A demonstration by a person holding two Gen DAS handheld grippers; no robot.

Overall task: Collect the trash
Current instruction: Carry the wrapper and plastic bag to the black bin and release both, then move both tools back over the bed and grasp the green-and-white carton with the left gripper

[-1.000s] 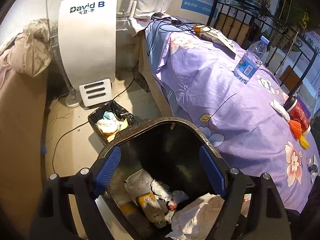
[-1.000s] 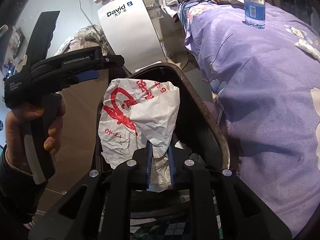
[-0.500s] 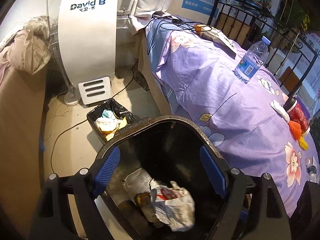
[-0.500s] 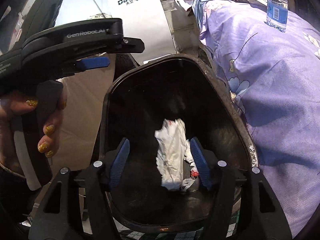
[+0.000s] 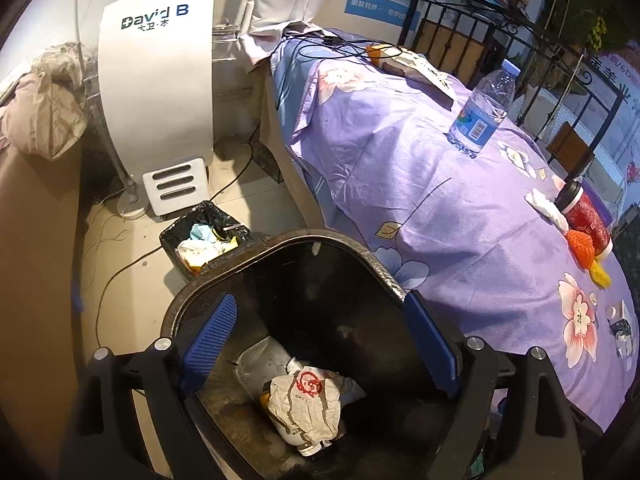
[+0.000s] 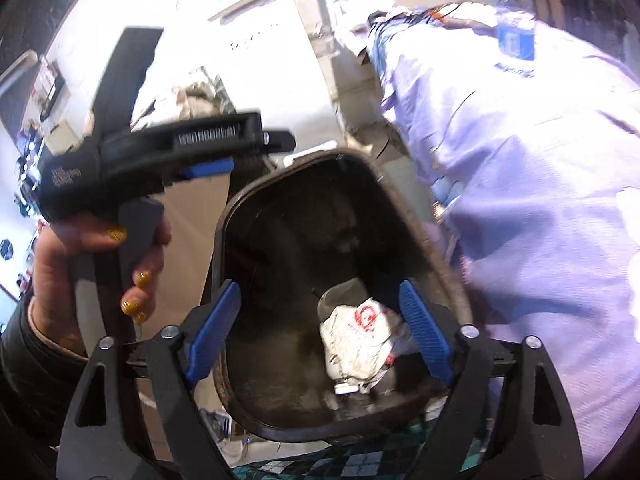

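Cluttered room under mixed light: at far left a heap of pale cloth (image 5: pixel 38 112), then a white floor unit (image 5: pixel 156 92) lettered "David B". On the floor before it stands a small lined basket (image 5: pixel 188 228) holding scraps. Centre, a large black bin (image 5: pixel 280 248) sits against the side of the table, open-topped. At its bottom lies a crumpled white wrapper (image 5: pixel 306 408) with red print, resting on other refuse, free of any grip. The left gripper (image 5: pixel 320 344) hangs over the bin, jaws spread and empty, having just been opening a little further. In the right wrist view the left hand (image 6: pixel 80 264) holds that tool's handle. The right gripper (image 6: pixel 320 332) is also above the bin, jaws released after just opening, nothing between them. Rightward, the purple floral tablecloth (image 5: pixel 420 208) carries a water bottle (image 5: pixel 482 112), a white tissue (image 5: pixel 546 208) and a red cup (image 5: pixel 586 216).
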